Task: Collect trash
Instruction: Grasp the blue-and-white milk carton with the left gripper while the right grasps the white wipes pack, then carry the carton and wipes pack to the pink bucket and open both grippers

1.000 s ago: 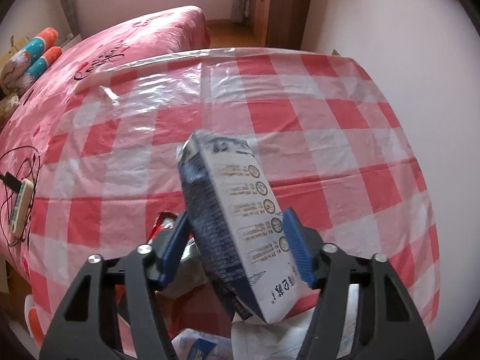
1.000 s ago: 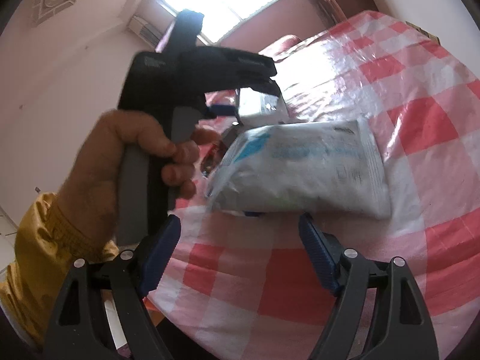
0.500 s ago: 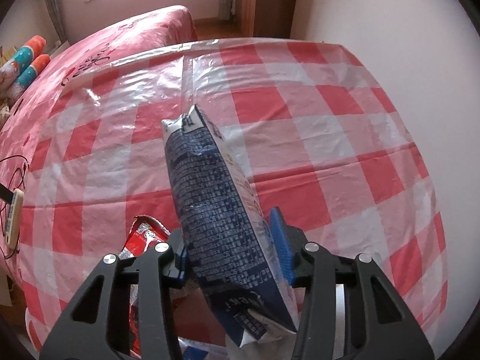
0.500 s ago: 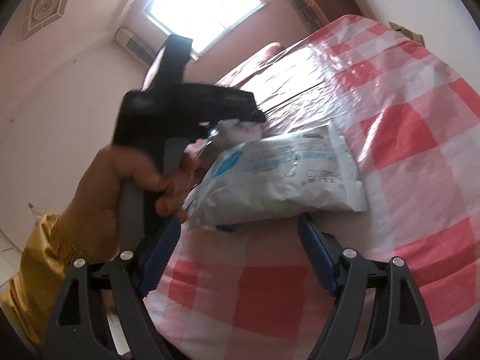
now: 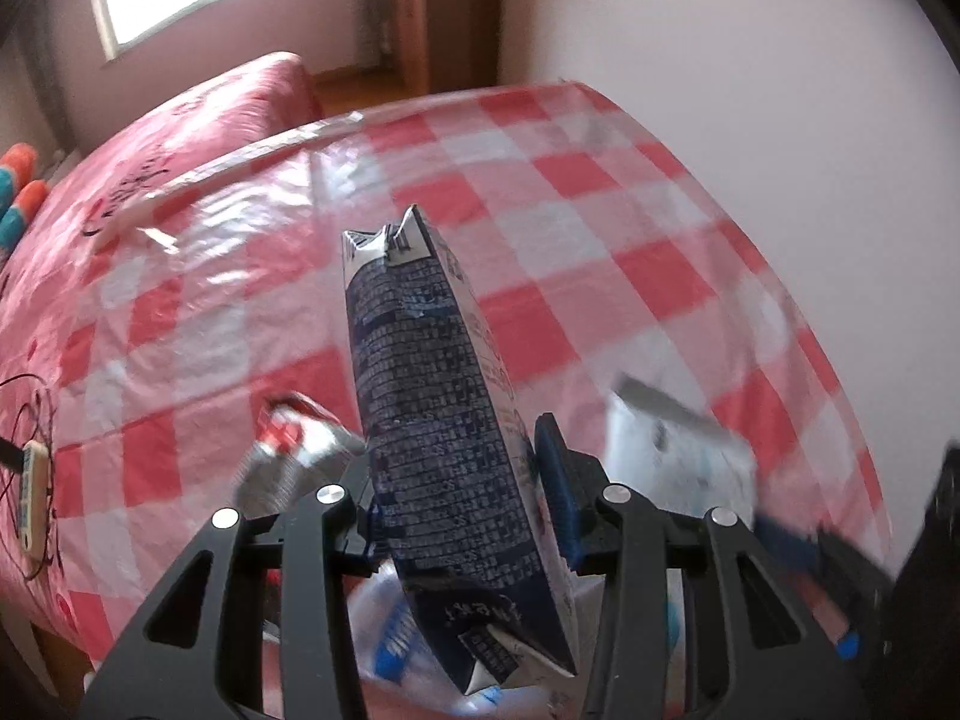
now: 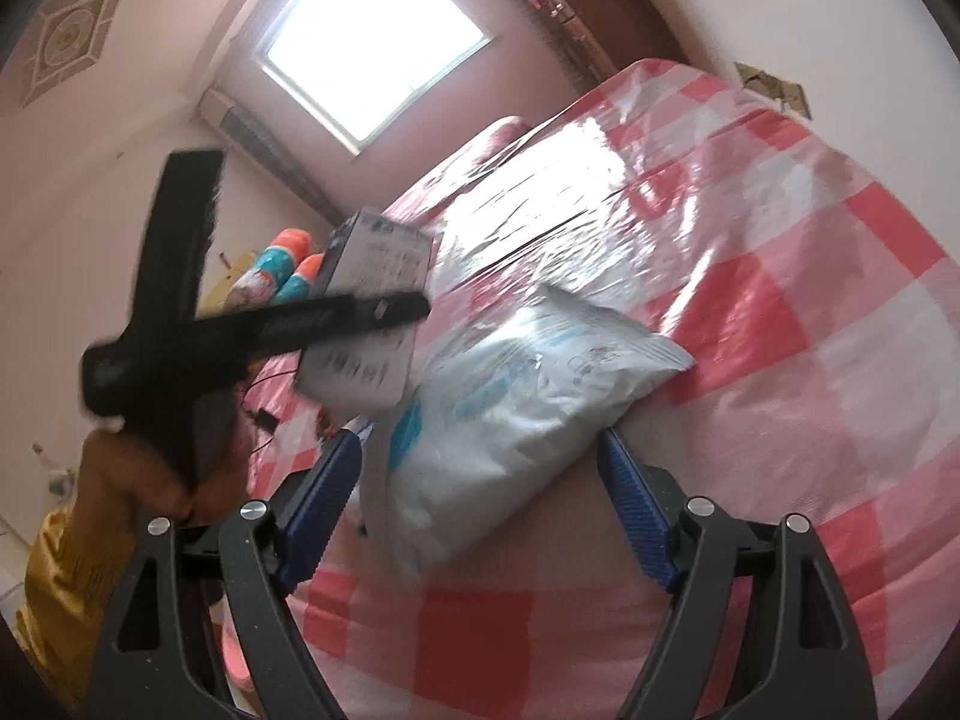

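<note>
L gripper clamped on carton – R gripper spread, empty.

L gripper jaws have just been closing, now gripping blue carton held above checked tablecloth. White plastic bag lies on cloth at 12 o'clock from R gripper, betw. its blue fingers – not pinched.

Daylight pours through the window, blown out to white in both views. Glare streaks the glossy checked tablecloth toward its far edge. Motion blur softens both pictures, worst at the left wrist view's right side. Fisheye bending and dark vignetting mark the corners.
</note>
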The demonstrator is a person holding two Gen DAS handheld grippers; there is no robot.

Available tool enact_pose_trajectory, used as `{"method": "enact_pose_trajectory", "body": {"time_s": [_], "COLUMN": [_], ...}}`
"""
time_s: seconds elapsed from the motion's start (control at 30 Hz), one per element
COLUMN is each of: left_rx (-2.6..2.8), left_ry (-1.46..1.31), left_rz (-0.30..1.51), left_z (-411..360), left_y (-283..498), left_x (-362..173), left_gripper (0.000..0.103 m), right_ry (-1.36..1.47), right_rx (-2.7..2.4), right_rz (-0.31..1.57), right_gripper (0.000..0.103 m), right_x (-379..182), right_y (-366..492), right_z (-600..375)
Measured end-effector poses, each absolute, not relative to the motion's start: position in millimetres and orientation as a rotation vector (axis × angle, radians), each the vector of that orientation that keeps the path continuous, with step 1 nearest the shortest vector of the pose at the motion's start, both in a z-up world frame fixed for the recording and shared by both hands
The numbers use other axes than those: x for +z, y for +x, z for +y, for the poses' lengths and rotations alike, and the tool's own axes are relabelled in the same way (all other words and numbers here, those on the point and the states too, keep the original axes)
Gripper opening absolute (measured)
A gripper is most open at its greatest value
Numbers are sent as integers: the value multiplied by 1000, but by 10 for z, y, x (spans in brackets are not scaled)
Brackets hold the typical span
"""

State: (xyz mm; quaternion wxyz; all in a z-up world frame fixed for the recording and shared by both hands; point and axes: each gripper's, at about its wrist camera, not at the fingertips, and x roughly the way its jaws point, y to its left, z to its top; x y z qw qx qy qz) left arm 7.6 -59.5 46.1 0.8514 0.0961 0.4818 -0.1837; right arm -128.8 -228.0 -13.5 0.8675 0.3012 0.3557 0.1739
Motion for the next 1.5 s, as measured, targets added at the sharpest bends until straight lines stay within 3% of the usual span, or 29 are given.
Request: {"method": "enact_pose_trajectory", "body": {"time_s": [0.43,0.57,0.9,1.5], "left_rx": [-432,-397,-383,-310], "left_ry": [65,33,-79,-136], "left_rz": [1031,992,904,869], "left_z": [-389,-242,230,1052], "left_y": [-376,-503,-774,-1186], "left_x": [402,469,675,545], "left_gripper": [42,42,42,42], "right_ry": [584,526,294,40], "right_rx": [277,279,201,126], "right_rz": [777,794,870,934], "right_gripper": [82,94,99,97], "right_x": [-135,-100,-81,-169], "right_y": [-1163,-1145,-973,-756], "right_z": [-2294,-2148,-1752,-1518]}}
